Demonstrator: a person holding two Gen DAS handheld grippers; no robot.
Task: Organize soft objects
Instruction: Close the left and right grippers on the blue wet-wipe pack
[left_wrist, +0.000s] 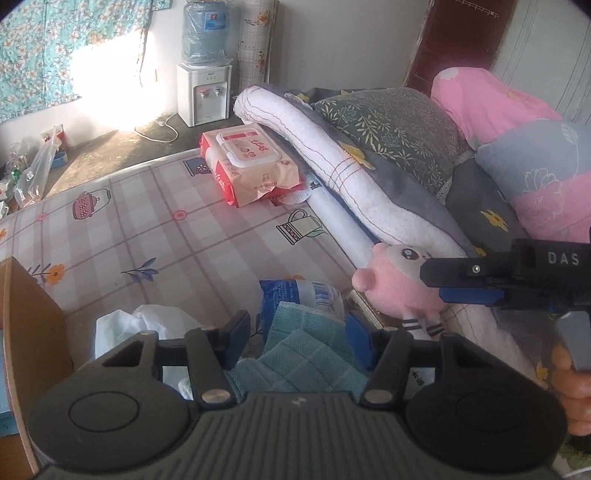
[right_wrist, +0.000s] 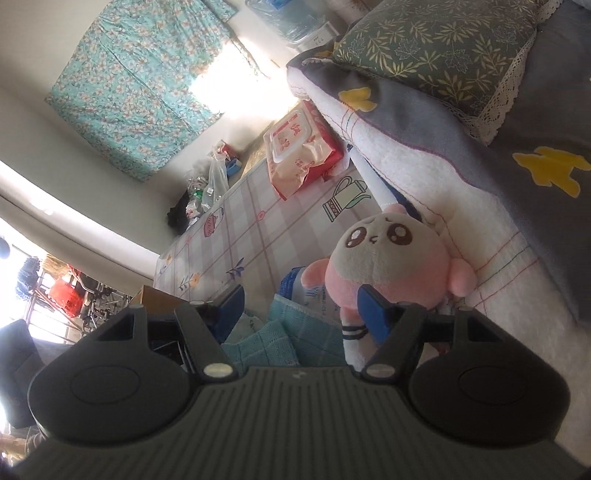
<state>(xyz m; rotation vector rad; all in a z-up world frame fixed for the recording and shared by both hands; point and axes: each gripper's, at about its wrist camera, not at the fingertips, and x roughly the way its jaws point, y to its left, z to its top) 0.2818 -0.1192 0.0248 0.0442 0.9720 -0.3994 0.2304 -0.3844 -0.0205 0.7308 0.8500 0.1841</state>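
Teal cloth (left_wrist: 314, 350) sits between the left gripper (left_wrist: 297, 334) fingers, half open; whether they pinch it cannot be told. Just right of the cloth, the right gripper (left_wrist: 439, 286) gapes at a pink plush (left_wrist: 395, 280) with a cream face, not yet gripped. Sorting looks barely begun; both softs remain loose.

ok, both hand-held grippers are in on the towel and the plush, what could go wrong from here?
1. The teal towel lies in loose folds between the left hand-held gripper's open jaws; closing may catch one layer only.
2. A blue packet sits right behind the towel and could get pinched with it.
3. The right hand-held gripper has one finger against the pink plush, which leans on the white blanket; it may get pushed rather than gripped.
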